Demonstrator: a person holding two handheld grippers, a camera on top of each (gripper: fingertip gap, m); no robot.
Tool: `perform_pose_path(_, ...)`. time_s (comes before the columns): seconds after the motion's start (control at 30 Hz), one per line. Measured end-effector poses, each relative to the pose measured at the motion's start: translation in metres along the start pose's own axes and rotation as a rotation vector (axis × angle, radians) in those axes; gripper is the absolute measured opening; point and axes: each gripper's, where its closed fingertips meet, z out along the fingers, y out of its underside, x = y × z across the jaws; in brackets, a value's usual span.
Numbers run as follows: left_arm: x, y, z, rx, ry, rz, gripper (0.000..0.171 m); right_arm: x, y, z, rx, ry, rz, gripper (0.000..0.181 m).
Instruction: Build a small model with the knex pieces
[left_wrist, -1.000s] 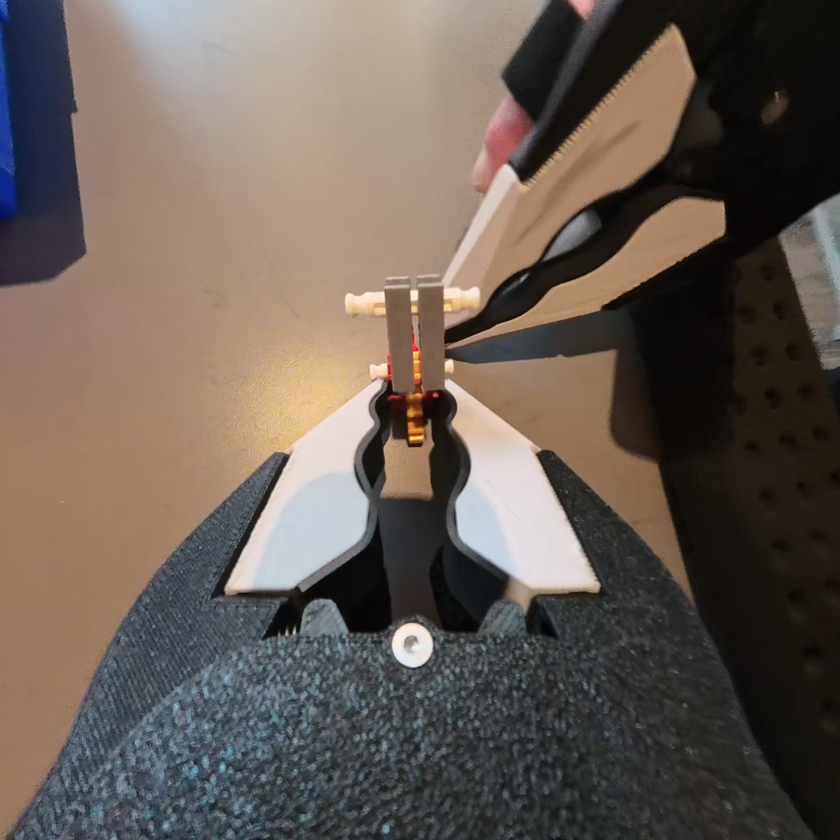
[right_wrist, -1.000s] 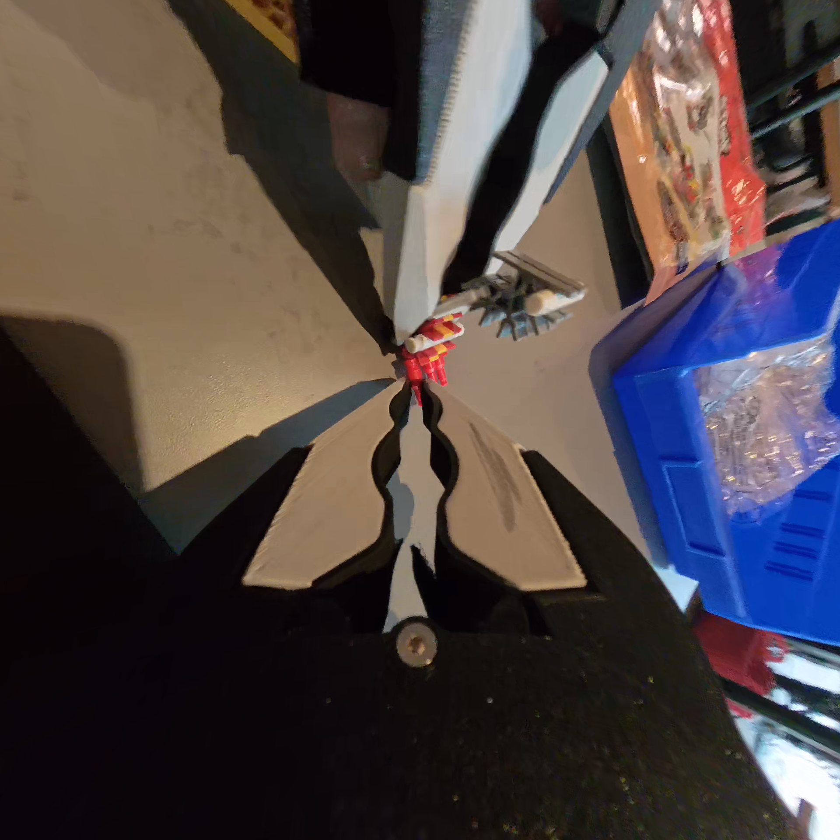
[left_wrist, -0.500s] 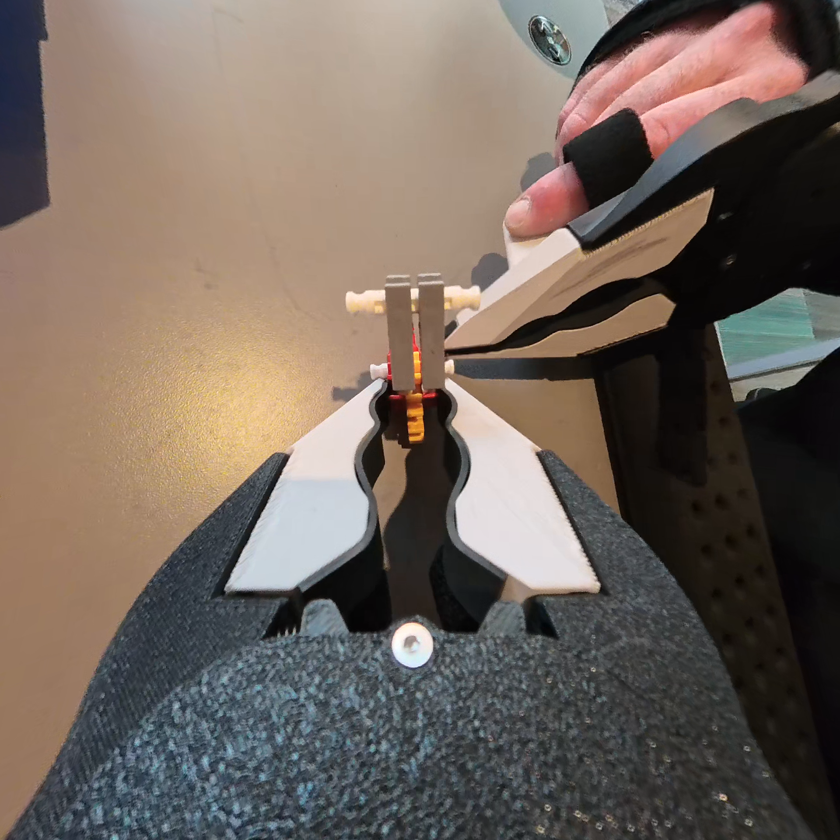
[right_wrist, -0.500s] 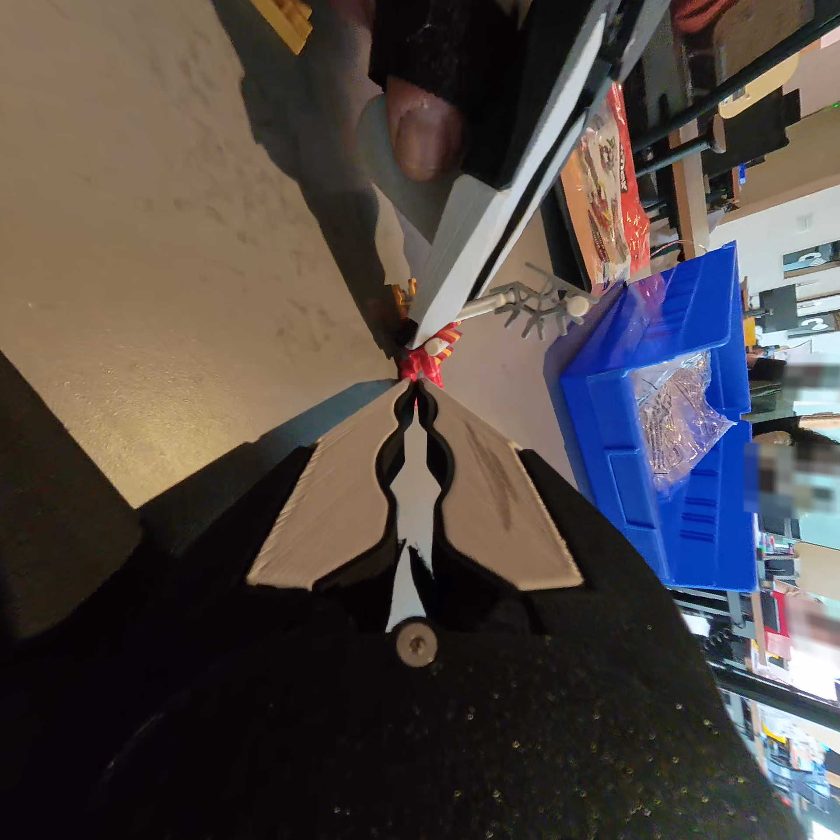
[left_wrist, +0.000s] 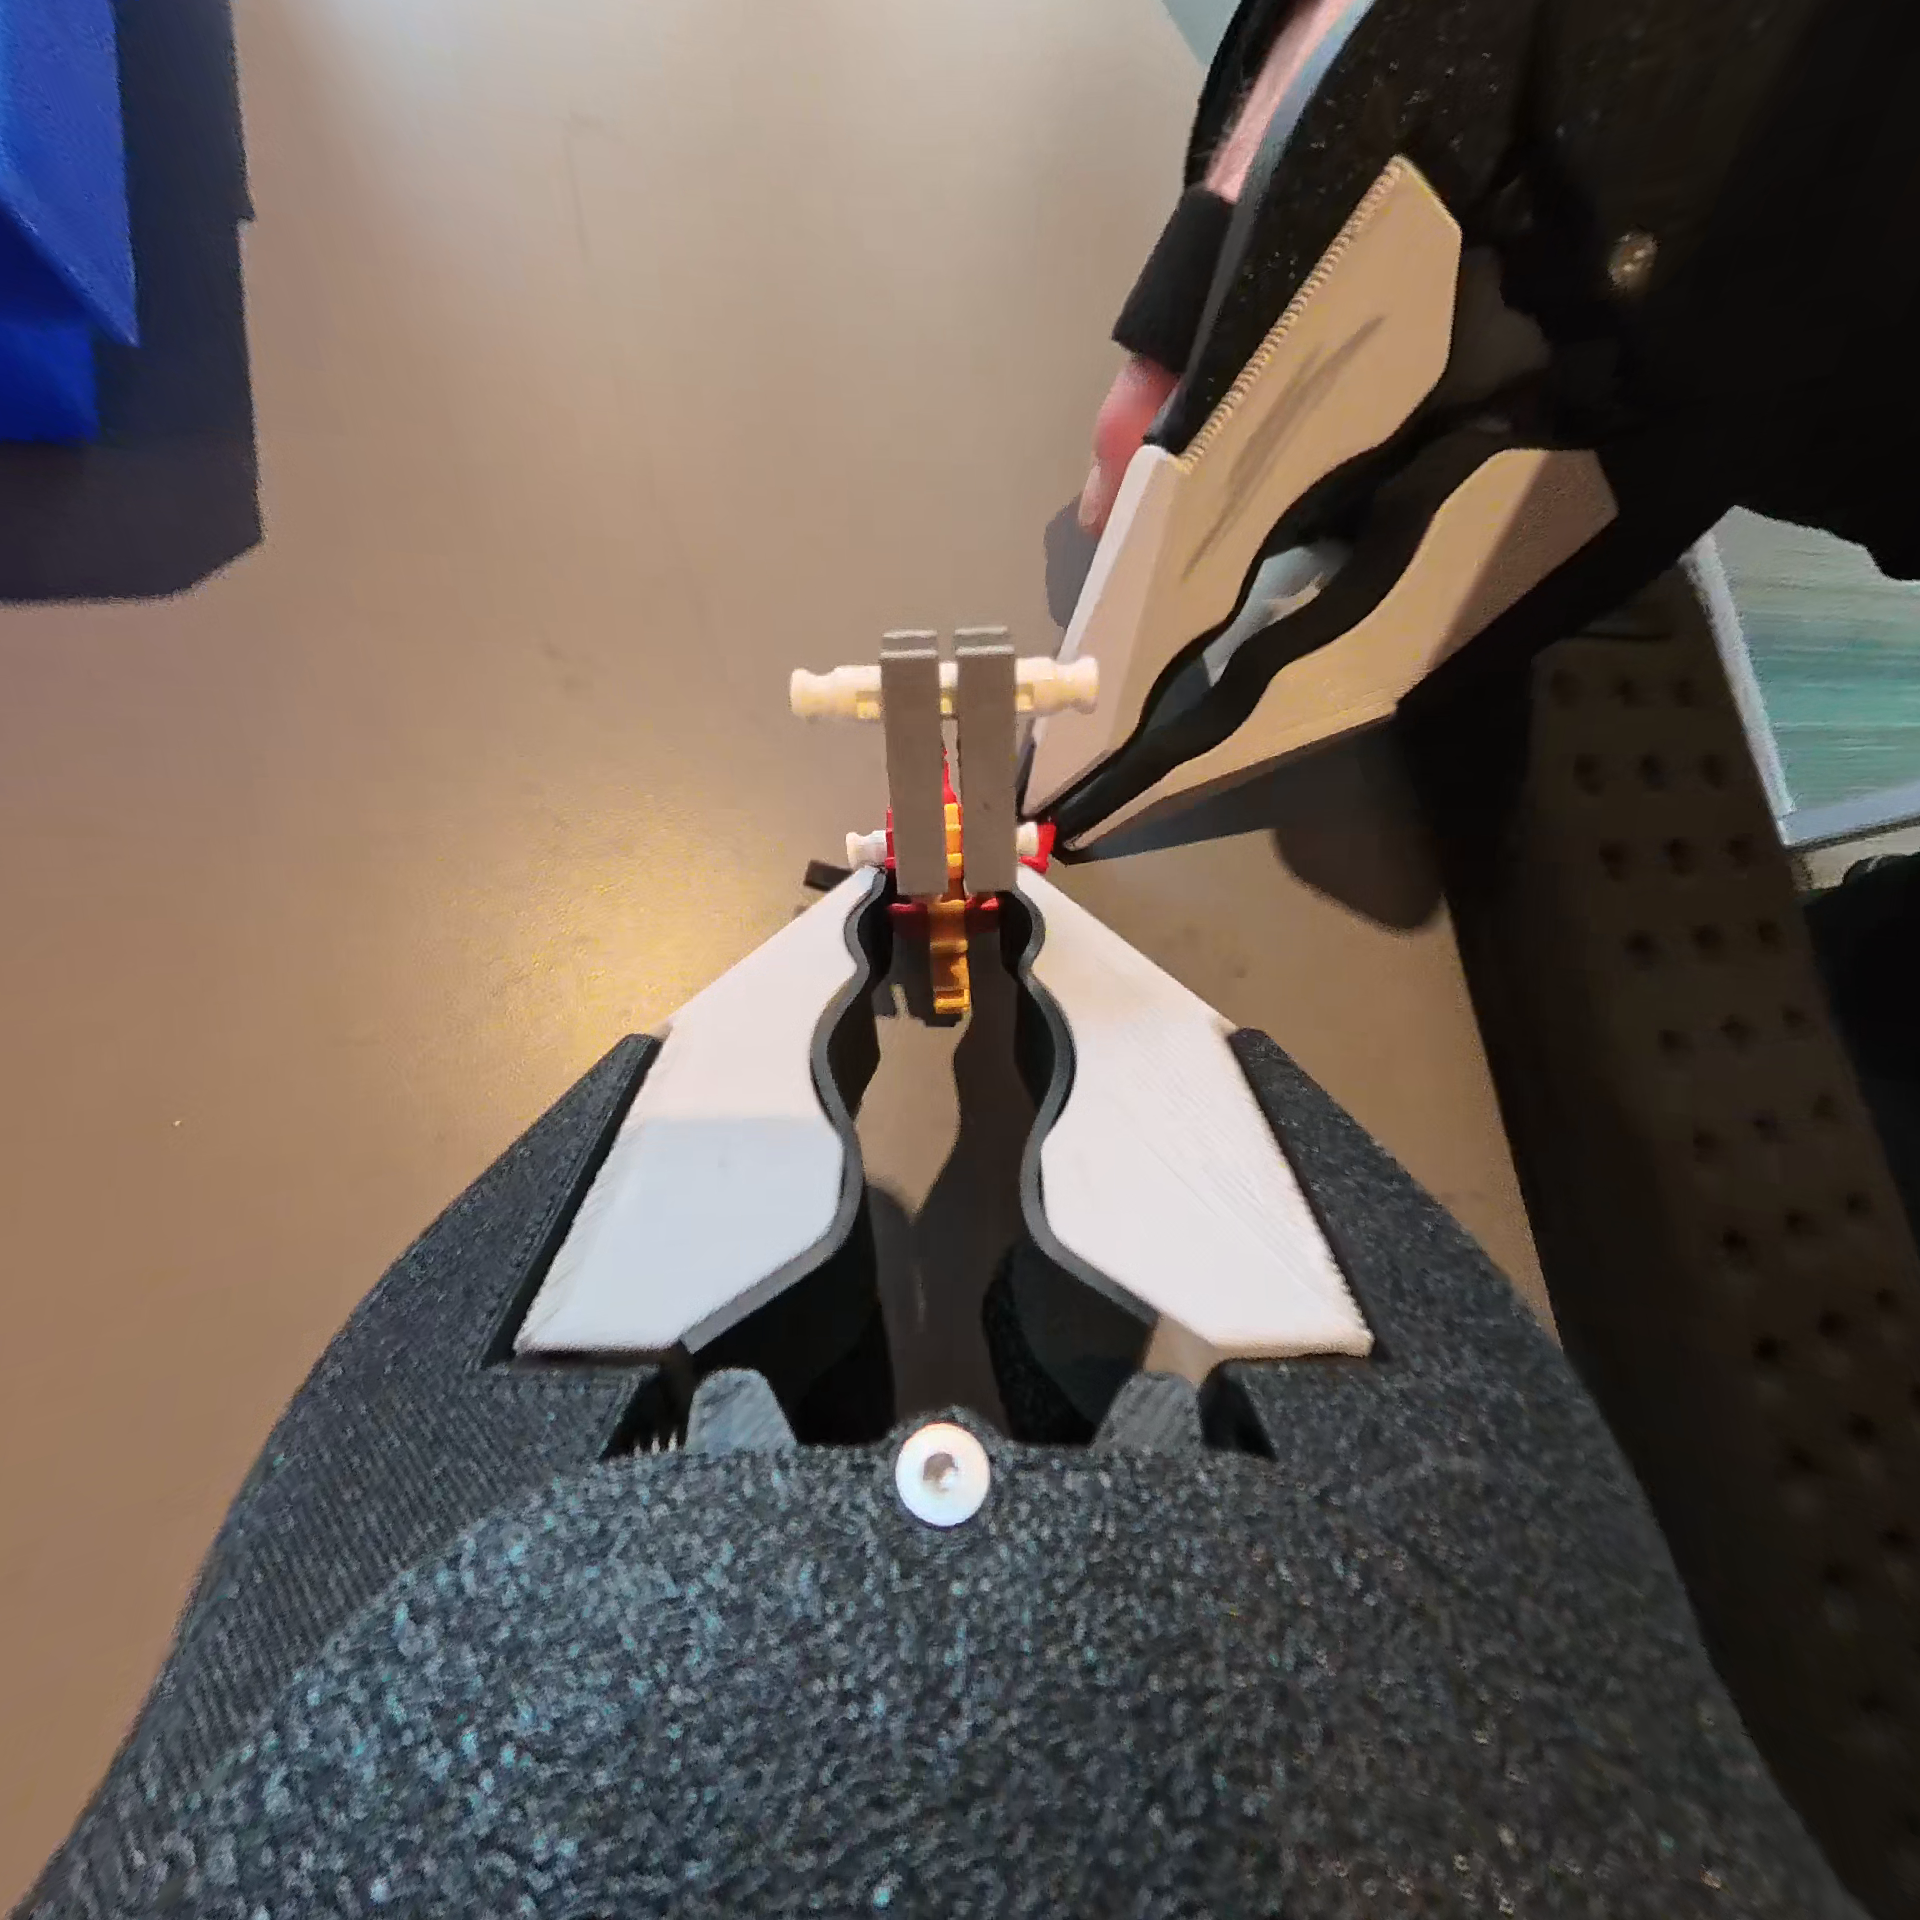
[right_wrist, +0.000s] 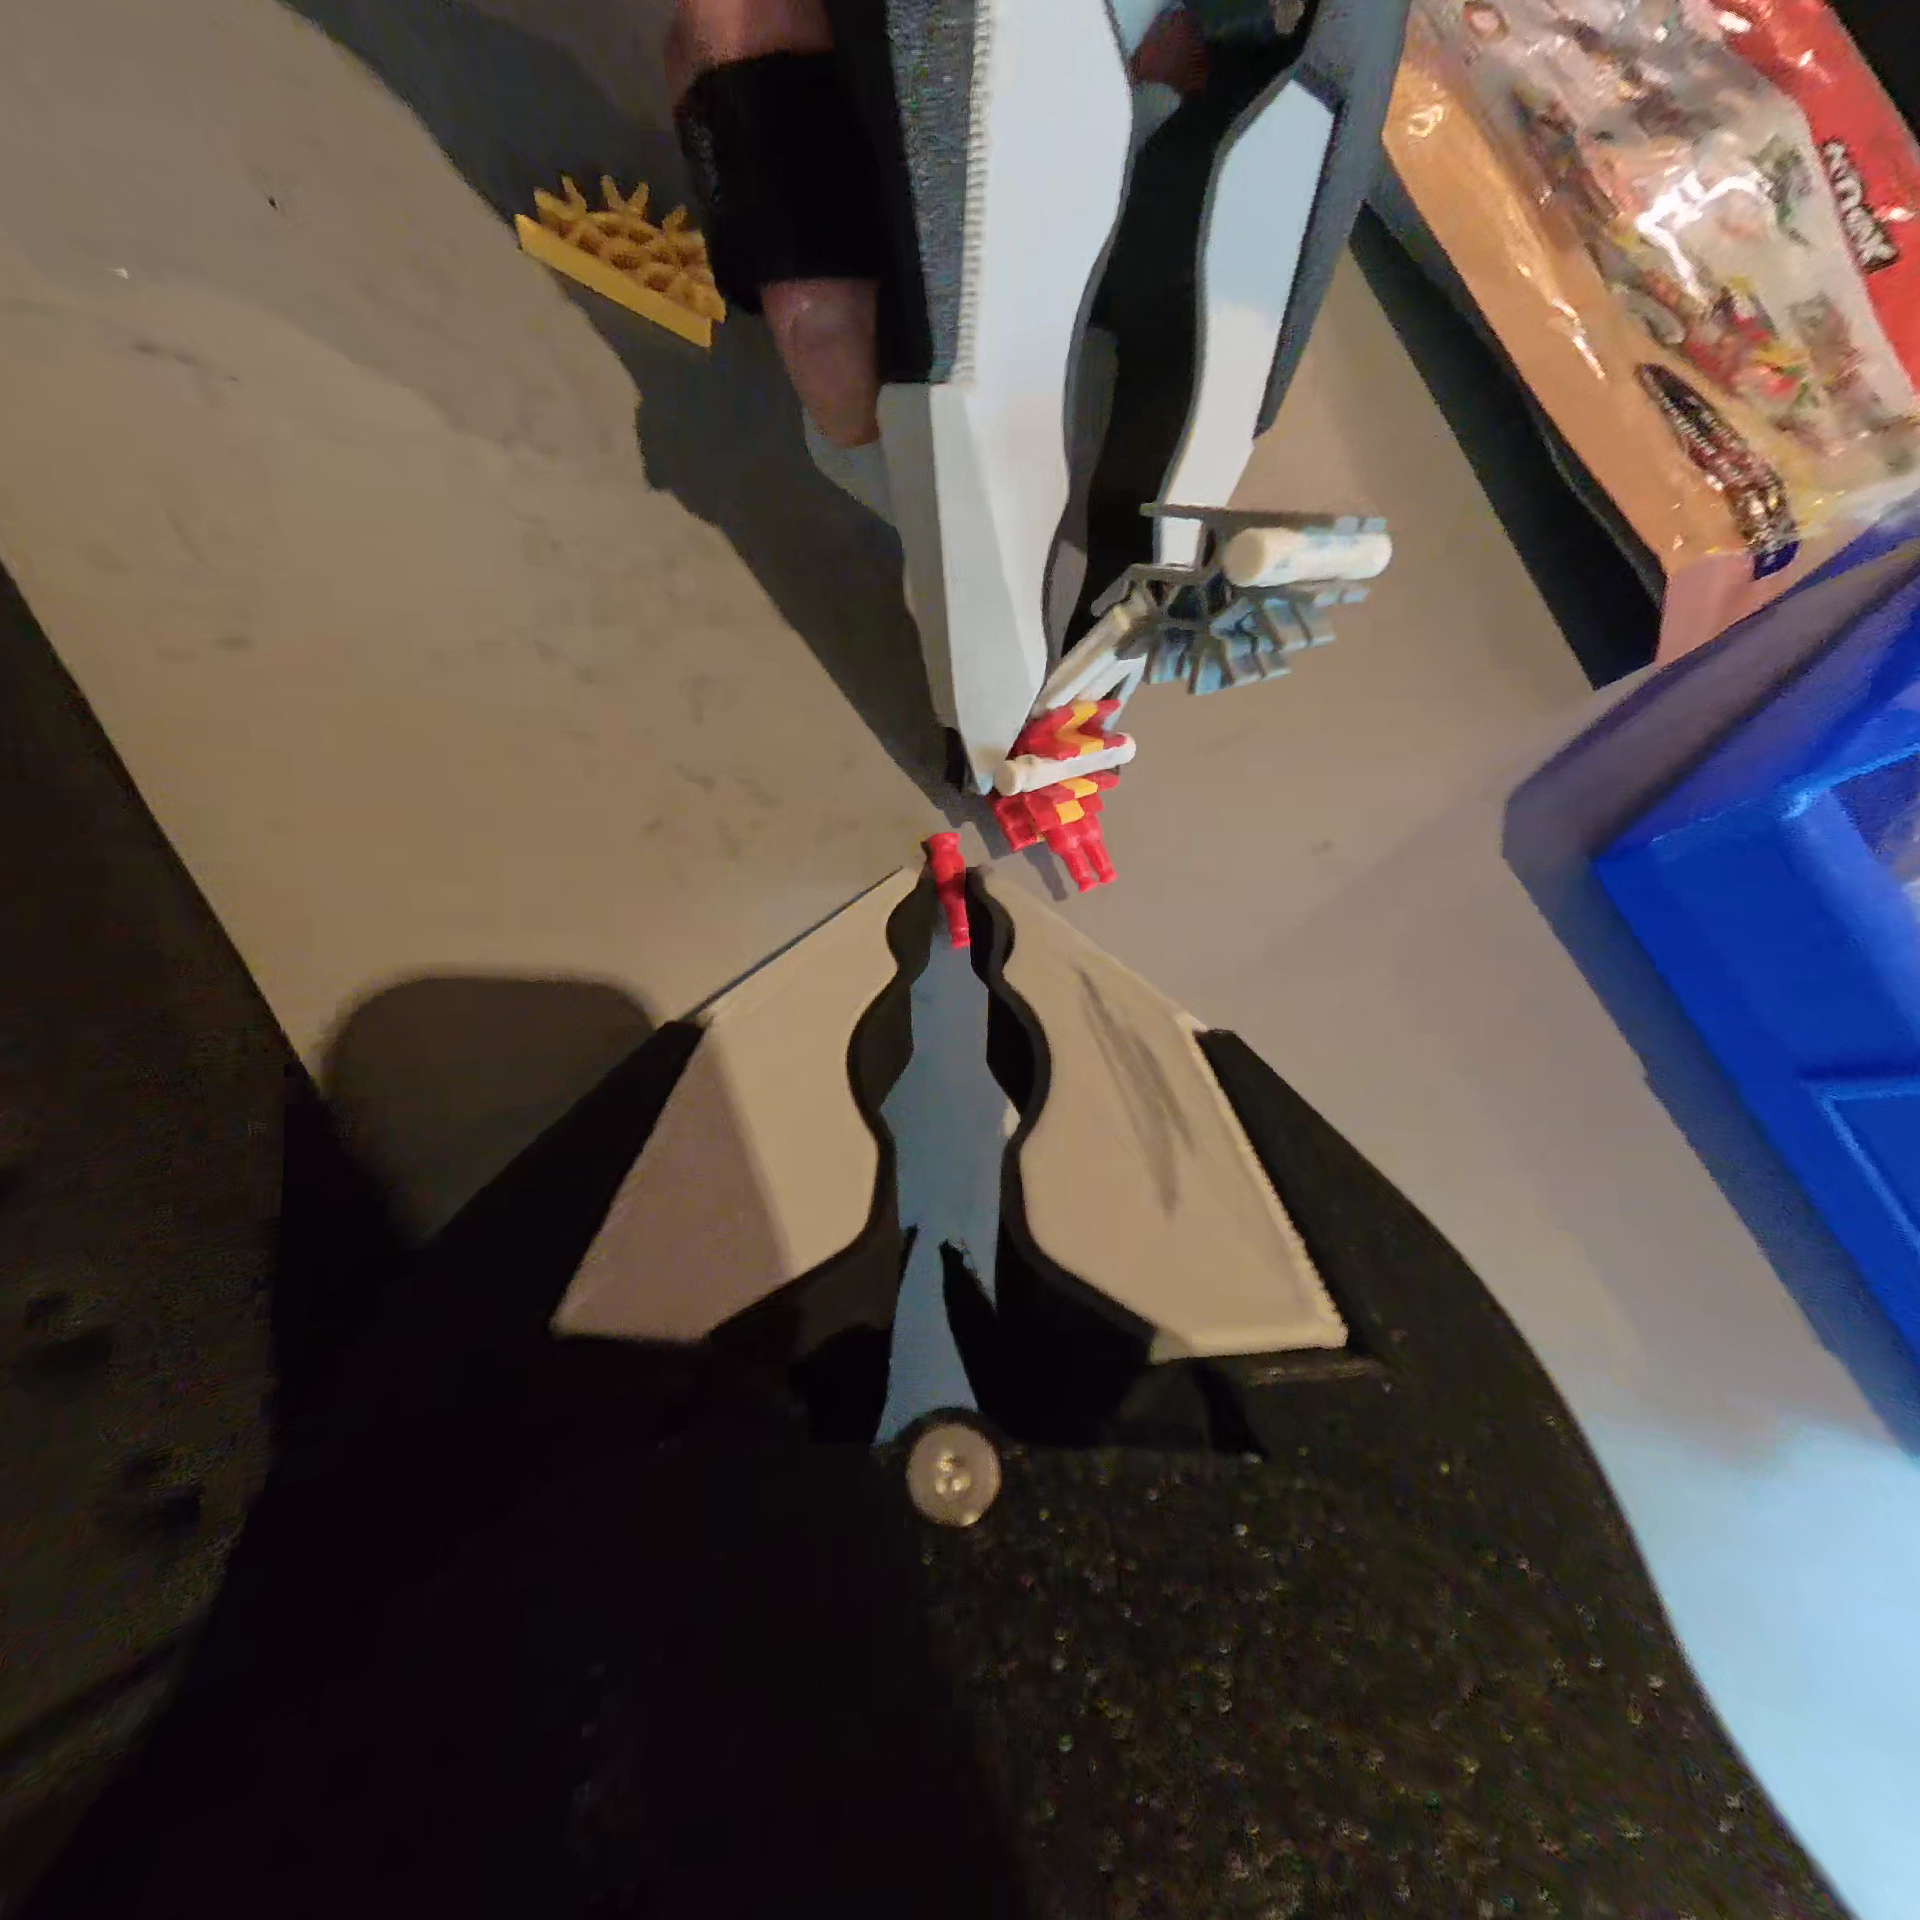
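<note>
Beige tabletop (right_wrist: 436, 623) under warm light; blue bin (right_wrist: 1766, 935) at its edge.

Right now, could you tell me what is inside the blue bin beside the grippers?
In the right wrist view, the blue bin holds something glossy and translucent at the frame edge; what it is I cannot tell. The rest of its inside is cut off by the frame.
</note>
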Motion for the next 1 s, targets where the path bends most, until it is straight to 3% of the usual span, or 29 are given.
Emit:
perform_pose_path(0.63,0.000,-0.003,-0.002,-0.008,0.177,-0.201,0.017,0.016,-0.009,-0.003,-0.023,0.111,-0.129,0.004)
perform_pose_path(1.0,-0.001,-0.004,-0.001,-0.018,0.179,-0.240,0.017,0.021,-0.003,-0.002,-0.093,0.097,-0.133,0.003)
